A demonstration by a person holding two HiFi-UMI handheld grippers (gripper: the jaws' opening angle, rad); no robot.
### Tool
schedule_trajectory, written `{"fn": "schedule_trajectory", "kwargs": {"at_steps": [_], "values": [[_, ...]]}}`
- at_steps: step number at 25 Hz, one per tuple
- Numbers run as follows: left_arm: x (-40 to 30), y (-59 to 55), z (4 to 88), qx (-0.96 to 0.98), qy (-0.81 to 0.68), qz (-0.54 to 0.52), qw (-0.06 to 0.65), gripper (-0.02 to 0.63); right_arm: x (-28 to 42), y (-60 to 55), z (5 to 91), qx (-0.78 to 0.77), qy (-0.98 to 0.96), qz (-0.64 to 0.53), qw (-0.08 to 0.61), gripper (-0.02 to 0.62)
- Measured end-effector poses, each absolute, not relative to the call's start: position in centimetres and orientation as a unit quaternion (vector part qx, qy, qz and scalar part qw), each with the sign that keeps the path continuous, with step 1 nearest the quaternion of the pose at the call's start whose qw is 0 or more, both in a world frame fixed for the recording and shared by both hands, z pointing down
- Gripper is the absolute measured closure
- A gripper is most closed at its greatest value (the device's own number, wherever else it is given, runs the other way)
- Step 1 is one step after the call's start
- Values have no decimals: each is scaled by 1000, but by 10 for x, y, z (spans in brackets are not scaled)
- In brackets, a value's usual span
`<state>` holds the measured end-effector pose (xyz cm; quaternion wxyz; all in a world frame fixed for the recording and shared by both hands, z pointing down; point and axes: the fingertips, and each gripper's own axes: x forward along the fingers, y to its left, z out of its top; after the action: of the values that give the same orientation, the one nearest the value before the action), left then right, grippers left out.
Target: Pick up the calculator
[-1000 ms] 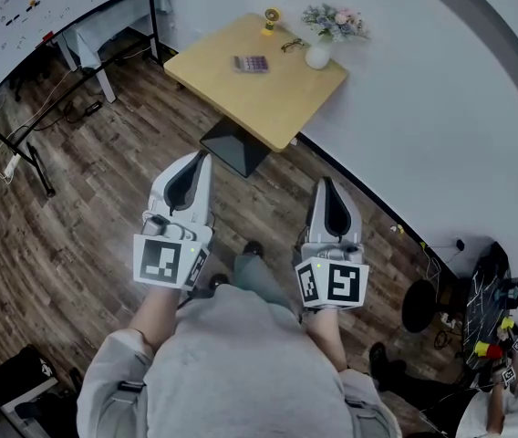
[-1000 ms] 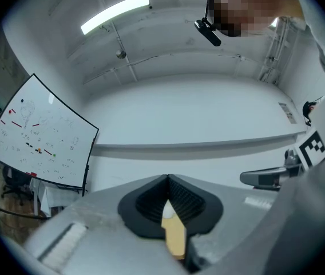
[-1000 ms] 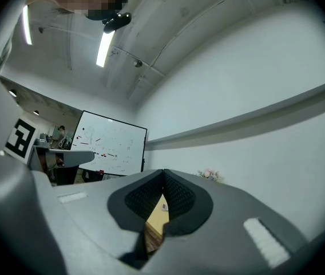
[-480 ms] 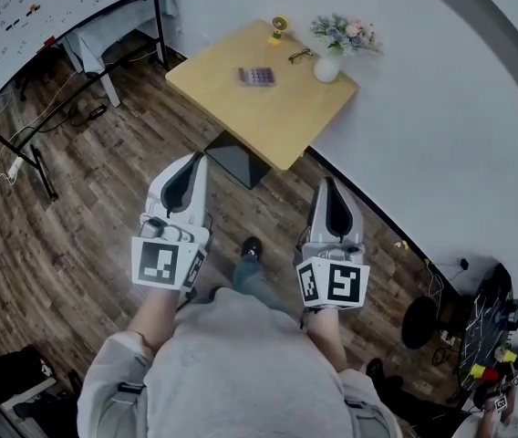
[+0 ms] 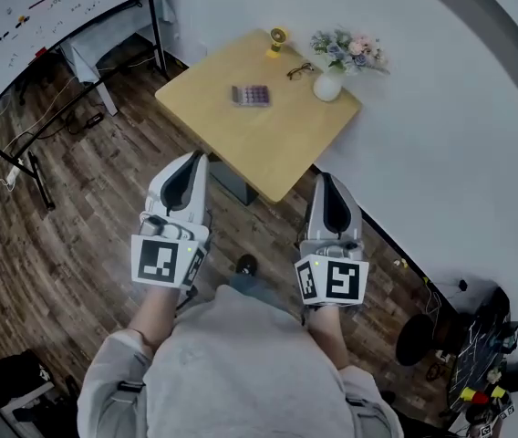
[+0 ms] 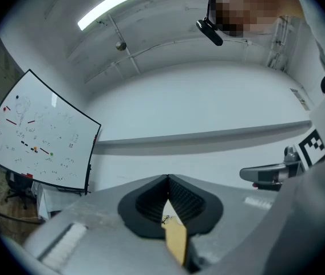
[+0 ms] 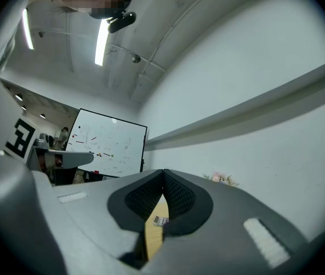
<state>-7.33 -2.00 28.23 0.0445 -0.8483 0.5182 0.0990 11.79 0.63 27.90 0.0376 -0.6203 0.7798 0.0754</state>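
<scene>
Tan wood table (image 5: 282,153) ahead against a white wall. Calculator (image 5: 251,95) flat on it, roughly mid-top, untouched. Same top also carrying glasses (image 5: 298,70), a white vase of flowers (image 5: 328,84) and a small yellow gadget (image 5: 277,36) at the far corner.

Left gripper (image 5: 199,158) and right gripper (image 5: 325,181) held out side by side, tips near the table's near edge in the head view, well apart from the calculator. Brown plank floor (image 5: 77,208) below them. Both clamped fully together, ribbed pads touching, nothing between them. Only a sliver of tabletop visible past the pads in each gripper view, with the calculator tiny in the right one. Whiteboard (image 5: 22,16) off to the left, not part of the job.

Progress, judging from this: nothing done yet beyond facing the table. Left to do:
- close the gap to the table
- open one pair of jaws
- come down on the calculator
- pinch it and lift it clear

Thin, flat body, so probably an edge grip at a low angle. Vase and glasses close on its right, so worth keeping clear of them.
</scene>
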Motion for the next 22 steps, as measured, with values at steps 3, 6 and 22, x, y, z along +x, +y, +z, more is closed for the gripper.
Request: {"fn": "schedule_trajectory", "kwargs": {"at_steps": [3,6,22], "values": [[-59,-44,281,-847,521,97,42,601,132,-20,277,-617,783,73,37,592],[-47,-65,281,-844,526,94,42,601,145,-44,276,-613,786,70,40,592],[-23,-134,284,-819,565,88,48,601,167,-133,279,-573,816,62,53,592]]}}
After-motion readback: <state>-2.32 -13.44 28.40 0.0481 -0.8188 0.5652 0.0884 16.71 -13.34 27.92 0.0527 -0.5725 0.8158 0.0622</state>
